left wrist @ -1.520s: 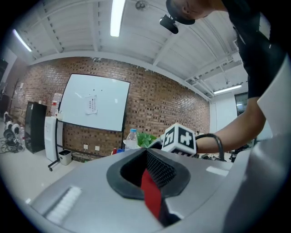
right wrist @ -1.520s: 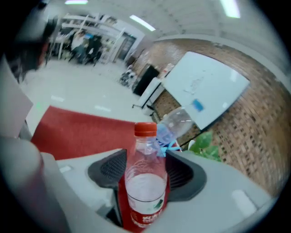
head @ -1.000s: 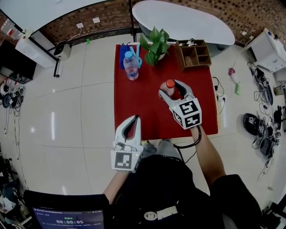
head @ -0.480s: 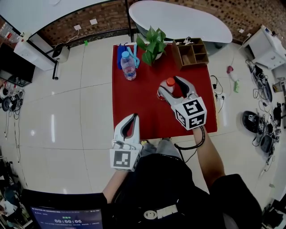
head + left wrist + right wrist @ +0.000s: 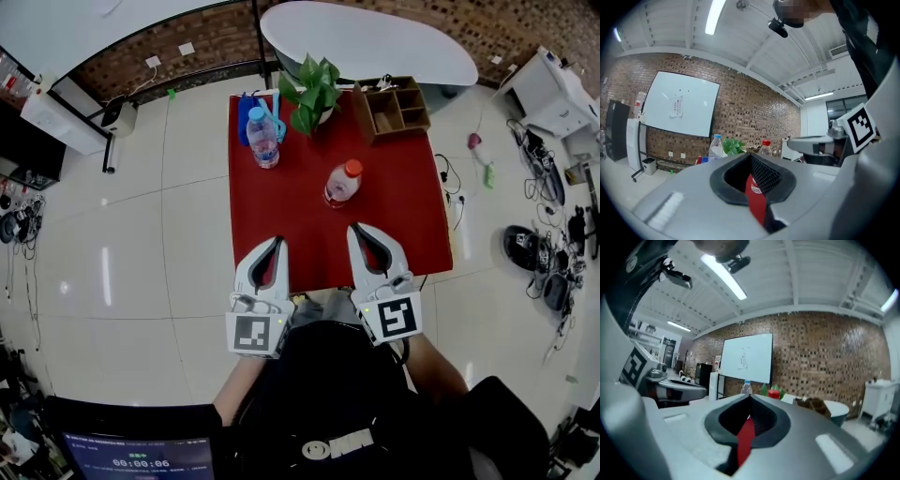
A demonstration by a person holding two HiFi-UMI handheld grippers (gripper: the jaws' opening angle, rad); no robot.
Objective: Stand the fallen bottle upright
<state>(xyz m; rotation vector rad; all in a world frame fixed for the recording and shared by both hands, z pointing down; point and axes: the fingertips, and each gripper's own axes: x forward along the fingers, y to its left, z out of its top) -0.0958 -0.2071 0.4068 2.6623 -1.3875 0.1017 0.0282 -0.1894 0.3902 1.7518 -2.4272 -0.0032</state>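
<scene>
A clear bottle with a red cap [image 5: 340,184] stands upright on the red table [image 5: 412,206], right of the middle, with nothing touching it. My right gripper [image 5: 357,228] is shut and empty at the table's near edge, well short of that bottle. My left gripper [image 5: 278,241] hangs beside it, also shut and empty. In the left gripper view the red-capped bottle [image 5: 765,146] shows just beyond the closed jaws. The right gripper view gives only its red cap [image 5: 774,393] over the closed jaws.
A second bottle with a blue cap [image 5: 262,137] stands at the table's far left, with a blue object behind it. A potted plant [image 5: 307,92] and a wooden organizer box [image 5: 392,108] line the far edge. White floor tiles surround the table.
My right gripper let go of the red-capped bottle, drew back to the table's near edge and closed its jaws. The bottle stays standing. The left gripper has not moved.
</scene>
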